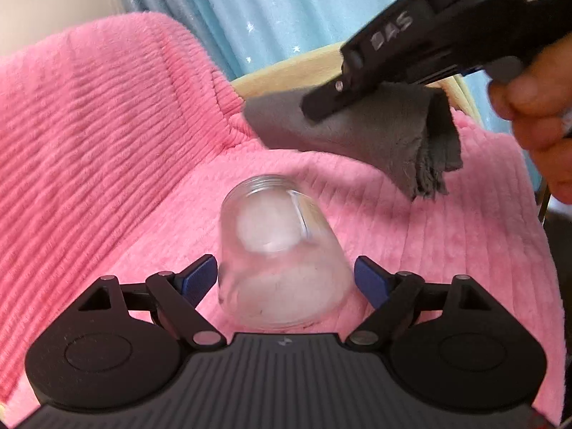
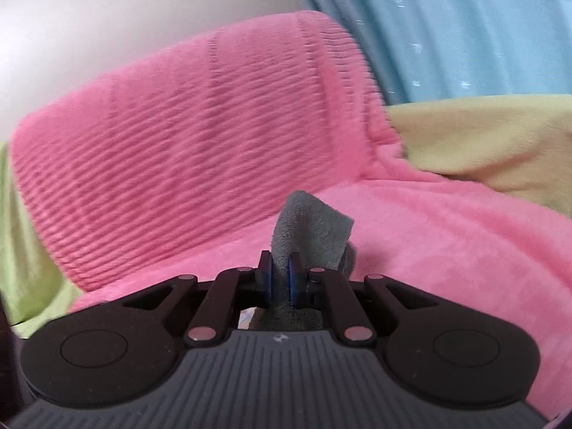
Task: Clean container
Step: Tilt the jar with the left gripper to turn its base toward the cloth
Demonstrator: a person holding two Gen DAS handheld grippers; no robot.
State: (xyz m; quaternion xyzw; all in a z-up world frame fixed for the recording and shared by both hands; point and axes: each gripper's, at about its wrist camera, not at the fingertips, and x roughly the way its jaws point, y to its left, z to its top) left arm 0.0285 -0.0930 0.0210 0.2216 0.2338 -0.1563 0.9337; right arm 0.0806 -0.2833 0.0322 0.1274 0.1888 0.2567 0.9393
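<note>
- Nearest me, left gripper [image 1: 286, 273] has its jaws spread wide either side of the glass jar [image 1: 282, 254], blue pads apart from the glass, gripping nothing.
- Jar lies tilted on the pink blanket [image 1: 118, 136], mouth pointing away.
- Beyond it, my right gripper [image 2: 280, 275] pinches the grey cloth [image 2: 314, 230] tight, held above the jar.
- Farthest, I see blue curtain [image 1: 271, 3].

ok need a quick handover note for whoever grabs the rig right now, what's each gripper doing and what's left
Left gripper: open, fingers either side of the clear jar, not clamped.
Right gripper: shut on the grey cloth, held in the air above and right of the jar.
The jar lies tilted on the pink blanket, mouth away from the left camera.
Done: cloth picked up.
Left: grip the jar, wipe it.
</note>
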